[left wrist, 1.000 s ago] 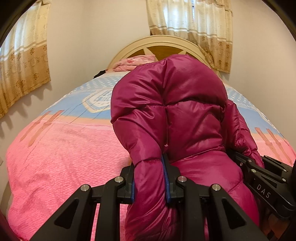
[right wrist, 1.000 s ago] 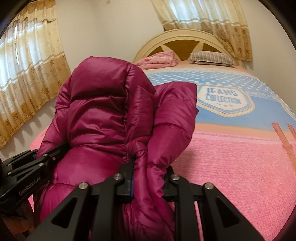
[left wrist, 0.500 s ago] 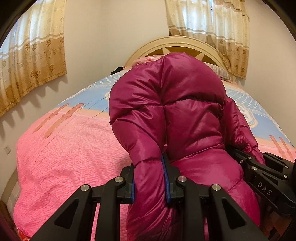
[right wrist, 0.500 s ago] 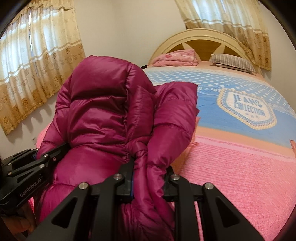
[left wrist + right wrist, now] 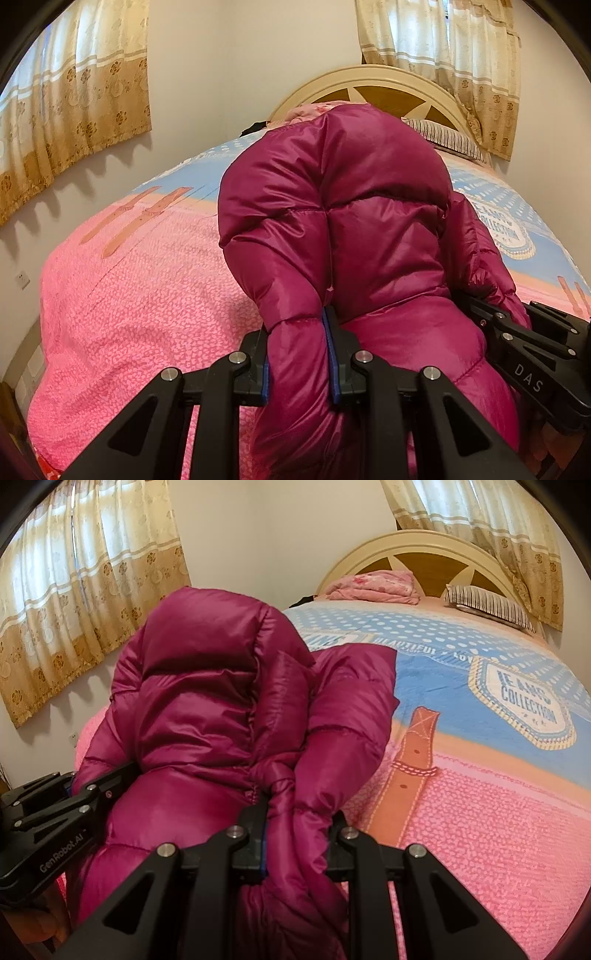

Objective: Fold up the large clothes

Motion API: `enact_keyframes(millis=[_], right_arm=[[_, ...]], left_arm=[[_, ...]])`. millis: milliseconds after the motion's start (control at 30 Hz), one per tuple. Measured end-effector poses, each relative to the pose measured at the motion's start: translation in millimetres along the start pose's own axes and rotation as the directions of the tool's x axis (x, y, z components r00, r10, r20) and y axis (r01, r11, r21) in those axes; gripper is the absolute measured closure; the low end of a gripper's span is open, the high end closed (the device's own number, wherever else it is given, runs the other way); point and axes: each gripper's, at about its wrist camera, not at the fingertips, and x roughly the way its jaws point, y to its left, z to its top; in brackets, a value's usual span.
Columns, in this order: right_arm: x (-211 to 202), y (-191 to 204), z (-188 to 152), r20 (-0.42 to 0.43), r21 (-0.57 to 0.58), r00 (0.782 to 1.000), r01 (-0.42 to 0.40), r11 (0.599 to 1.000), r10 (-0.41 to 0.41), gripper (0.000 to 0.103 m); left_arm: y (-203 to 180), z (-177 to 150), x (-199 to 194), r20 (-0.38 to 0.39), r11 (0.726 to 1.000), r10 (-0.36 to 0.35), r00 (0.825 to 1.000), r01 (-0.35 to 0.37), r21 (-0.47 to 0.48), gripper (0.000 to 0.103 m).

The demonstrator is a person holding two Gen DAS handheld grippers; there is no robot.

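- Two grippers grip one magenta puffer jacket (image 5: 369, 229), bunched upright ahead of the fingers above the pink bedspread (image 5: 129, 295).
- Left gripper (image 5: 300, 354): fingers clamped on a quilted fold.
- Right gripper (image 5: 300, 834): fingers clamped on gathered fabric.
- Striped pillow (image 5: 487, 603) lies far beyond the fingers, by the headboard (image 5: 413, 542).

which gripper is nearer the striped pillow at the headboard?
Right, by a small margin, judging from the views. The striped pillow lies on the bed's far right. The right gripper holds the jacket on that side; the left gripper clamps it further left.
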Motion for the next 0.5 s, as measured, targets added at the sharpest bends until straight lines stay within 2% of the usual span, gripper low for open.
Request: enact_keyframes(millis=[500], right_arm=[[19,2,-2,-0.048,-0.009,0.999,0.007,1.0,-0.007,0.082]], left_arm=[[14,-13,26,-0.056,0.998,-0.025,0.998,0.022,-0.053,0.079]])
